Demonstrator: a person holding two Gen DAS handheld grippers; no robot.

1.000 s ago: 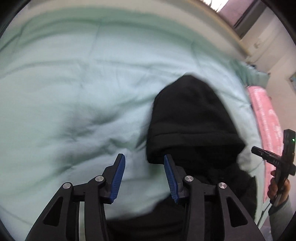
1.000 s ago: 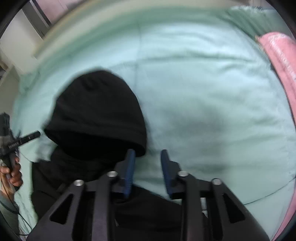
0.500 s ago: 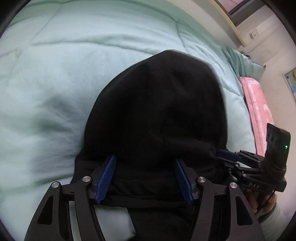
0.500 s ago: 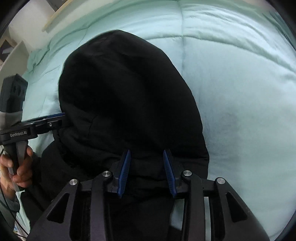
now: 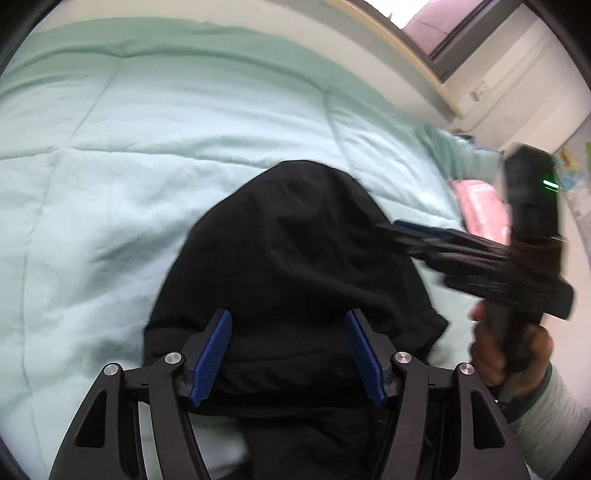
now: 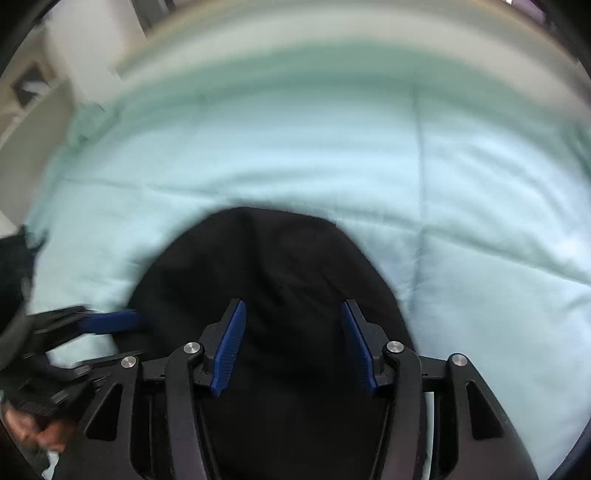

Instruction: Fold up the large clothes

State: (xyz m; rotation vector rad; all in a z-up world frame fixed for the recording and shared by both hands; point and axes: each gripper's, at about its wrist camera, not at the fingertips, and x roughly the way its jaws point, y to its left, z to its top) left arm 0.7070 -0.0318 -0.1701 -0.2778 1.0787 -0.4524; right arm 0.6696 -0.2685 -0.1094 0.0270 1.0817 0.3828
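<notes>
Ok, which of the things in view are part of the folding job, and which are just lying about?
Part of the job:
- black hooded garment
- left claw, open
- right claw, open
- mint quilt, the surface it lies on

Just lying about:
- pink item at the quilt's far edge
- window

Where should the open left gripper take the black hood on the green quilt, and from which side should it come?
Probably at the hood's near band, where the cloth lies thick between the open left gripper. Come straight forward and down from the near side: the far edge is rounded and lies flat on the quilt.
</notes>
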